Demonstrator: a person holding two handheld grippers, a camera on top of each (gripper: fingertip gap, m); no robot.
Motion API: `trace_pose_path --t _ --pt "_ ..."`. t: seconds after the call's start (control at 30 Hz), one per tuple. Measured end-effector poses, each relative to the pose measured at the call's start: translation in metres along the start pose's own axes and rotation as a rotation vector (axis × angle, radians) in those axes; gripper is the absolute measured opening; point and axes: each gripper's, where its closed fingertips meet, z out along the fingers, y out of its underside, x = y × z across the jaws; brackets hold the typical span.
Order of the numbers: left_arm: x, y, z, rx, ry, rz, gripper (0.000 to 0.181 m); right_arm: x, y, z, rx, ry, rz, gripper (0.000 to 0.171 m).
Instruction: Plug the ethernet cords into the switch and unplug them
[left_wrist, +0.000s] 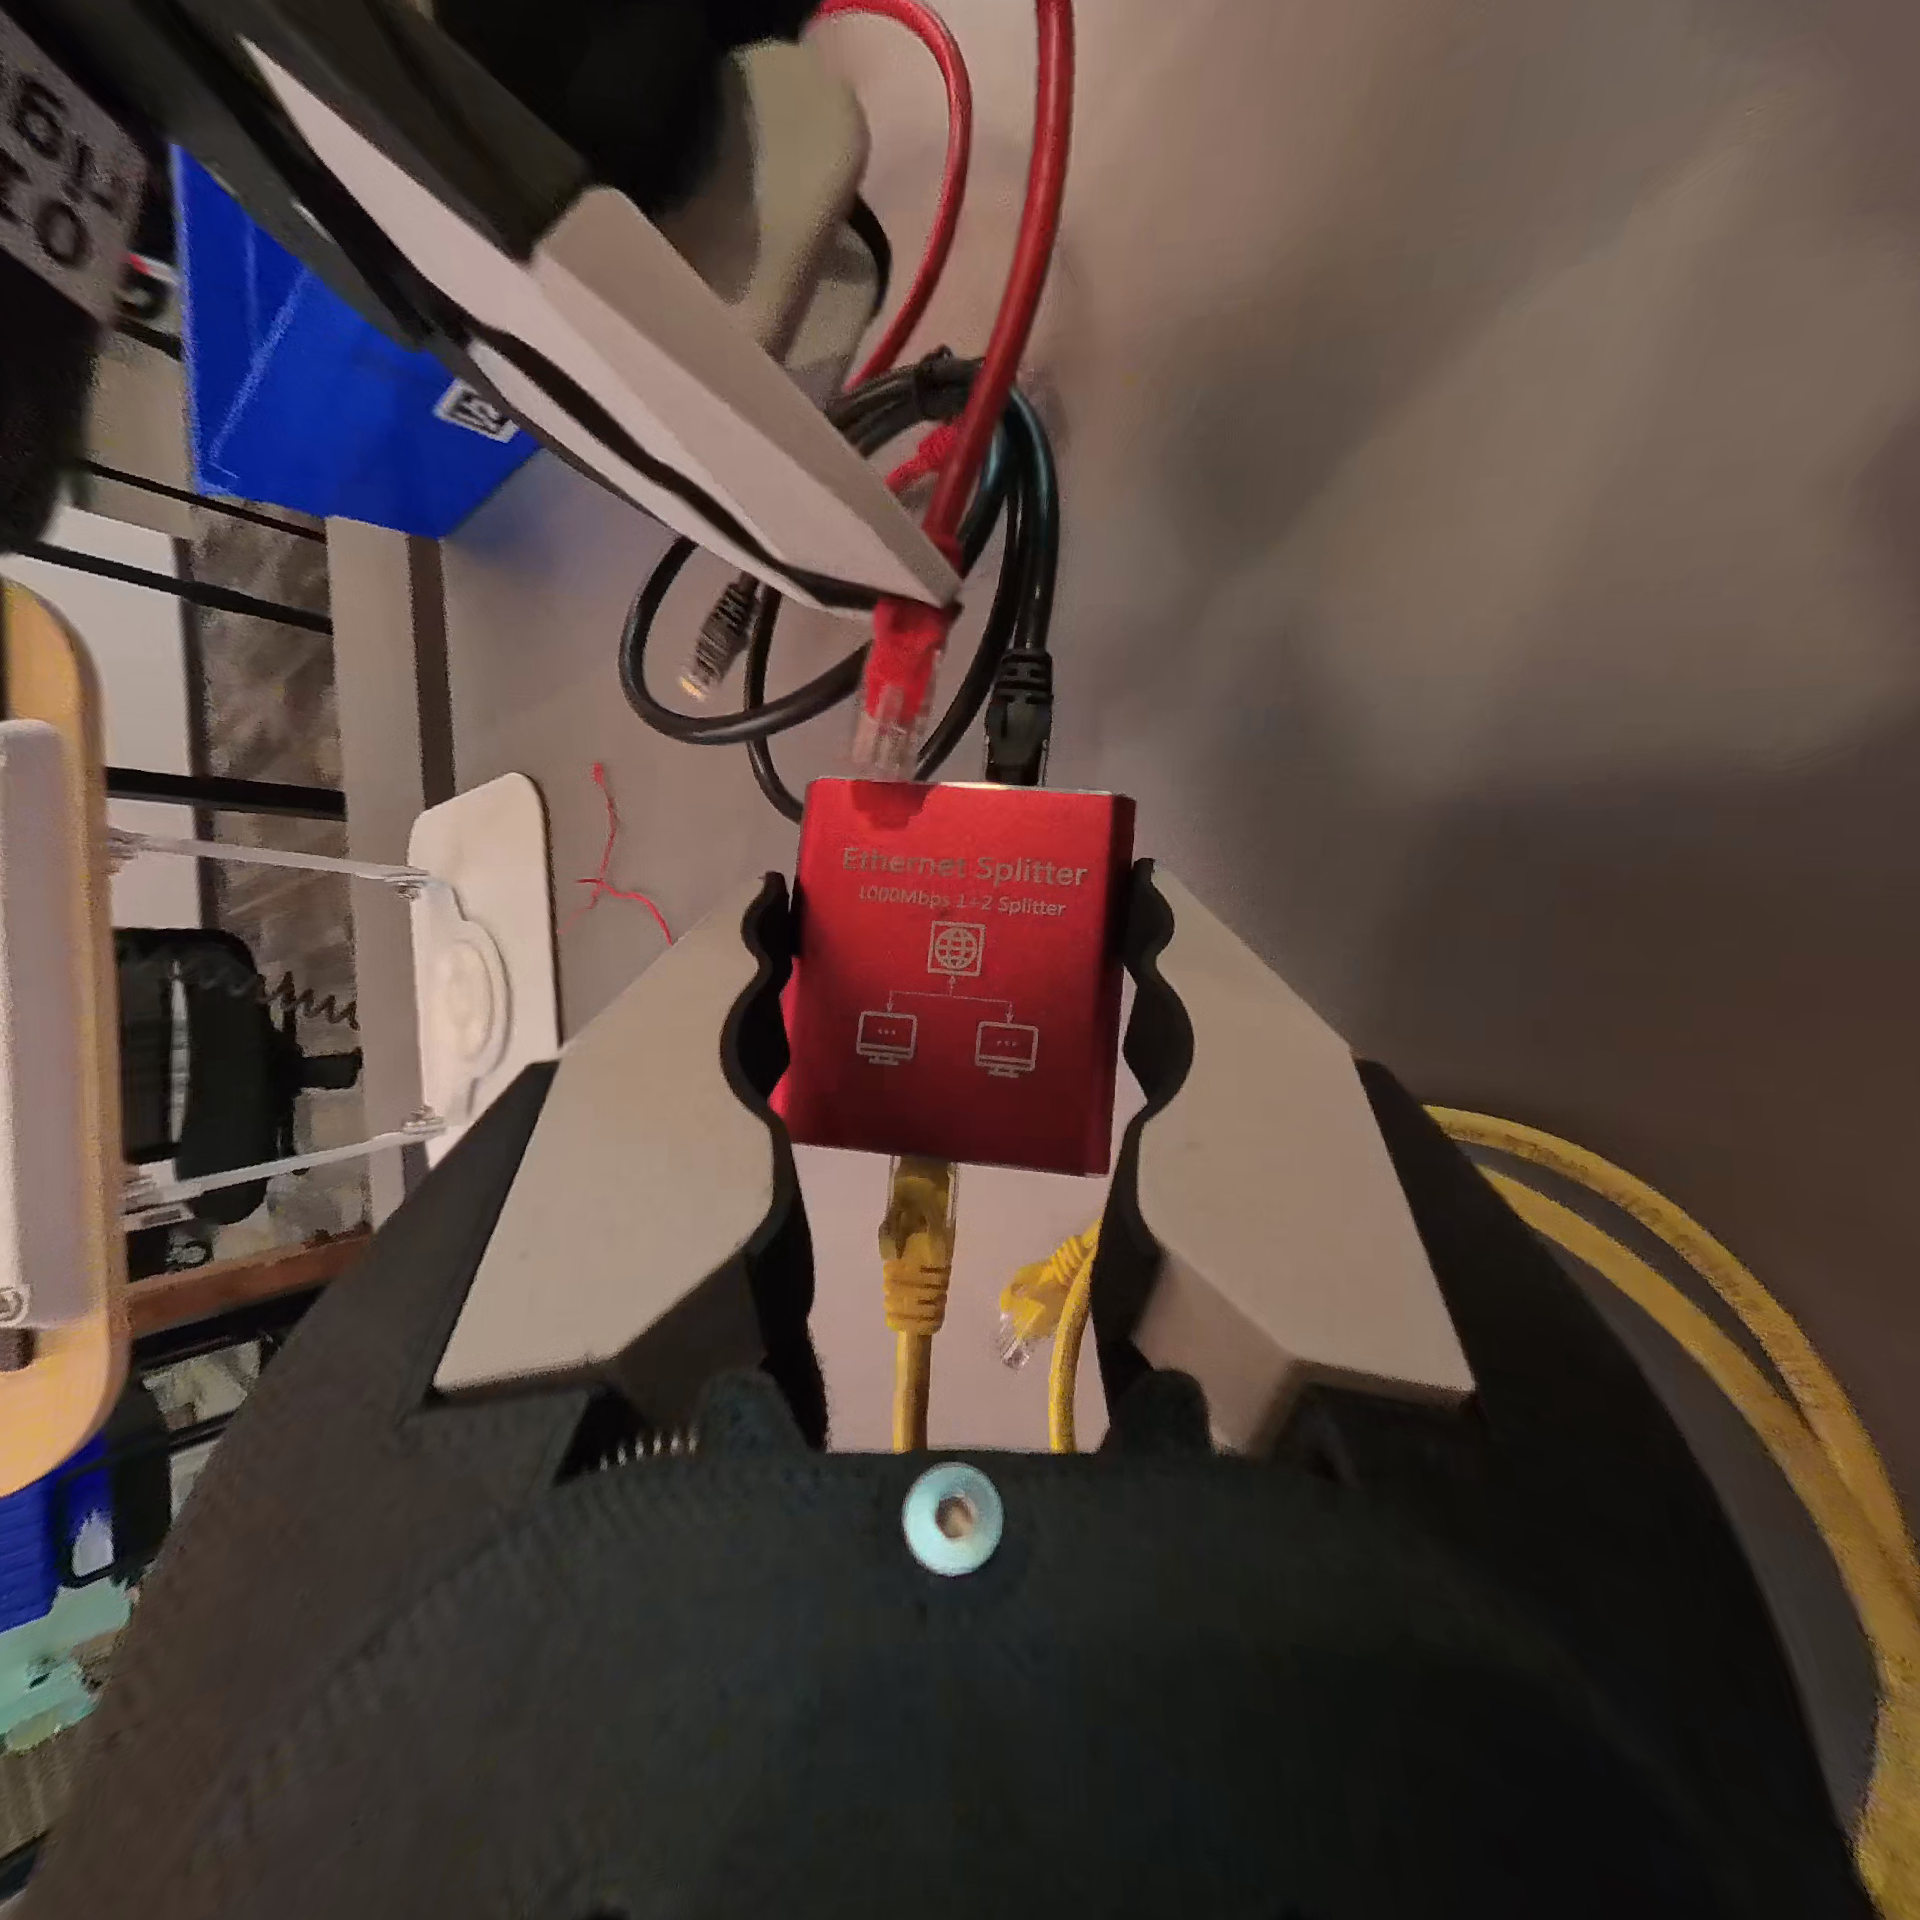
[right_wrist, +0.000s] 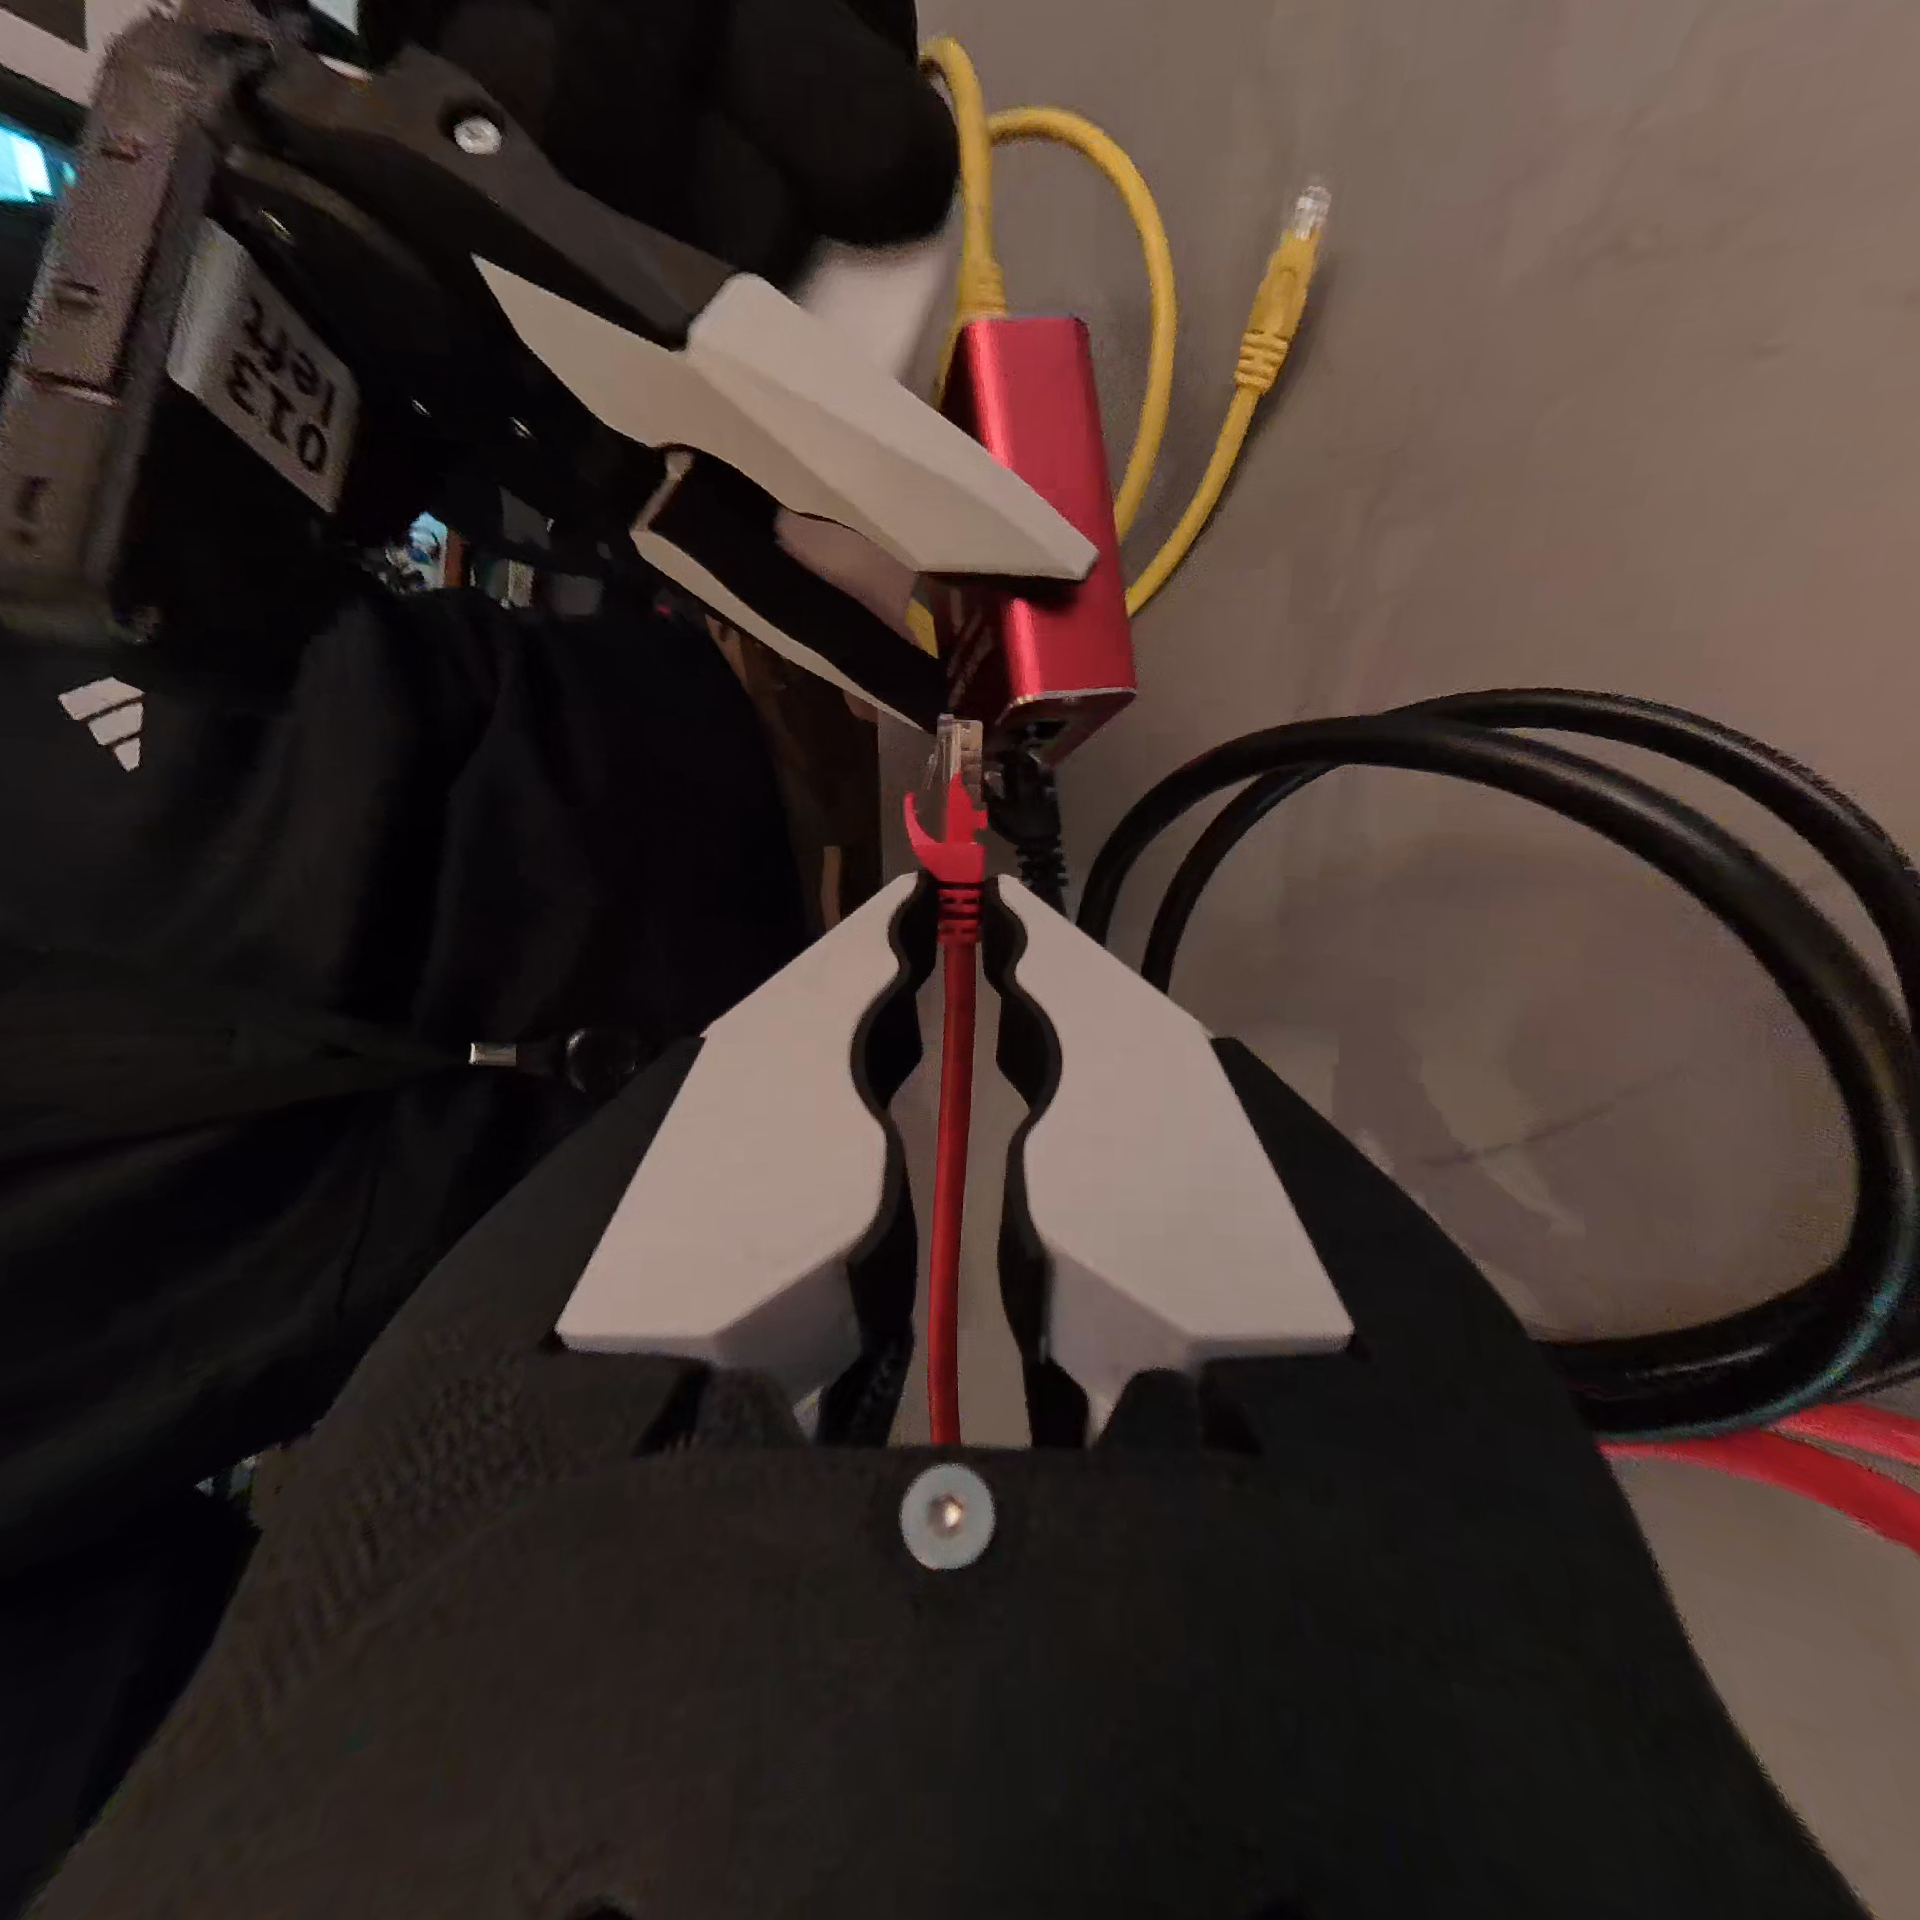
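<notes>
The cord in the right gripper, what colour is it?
Red, clearest in the right wrist view.

The switch (left_wrist: 956, 977) sits between the left gripper (left_wrist: 956, 987) fingers. At its 6 o'clock end one cord plug (left_wrist: 916, 1236) is seated, a loose plug (left_wrist: 1029, 1314) just at 4 o'clock. At 12 o'clock, the right gripper (right_wrist: 958, 894) holds a plug (right_wrist: 948, 805) just short of the port, beside a seated plug (left_wrist: 1020, 707) at 1 o'clock.

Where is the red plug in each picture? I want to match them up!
Left wrist view: the red plug sits just above the middle, at the tip of the right gripper, right above the red switch.
Right wrist view: the red plug is near the centre, poking out past the closed jaws.
Shared landmark: the red switch.
</notes>
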Motion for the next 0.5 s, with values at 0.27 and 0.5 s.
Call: trace_pose_path --t 0.27,0.5 --pt "-0.012 -0.012 -0.017 0.064 -0.037 0.009 0.062 -0.004 -0.002 -0.01 -0.033 -0.027 -0.02 0.006" --pt "-0.018 -0.023 -0.026 0.09 -0.075 0.042 0.062 -0.016 -0.005 -0.01 -0.1 -0.08 -0.056 0.006"
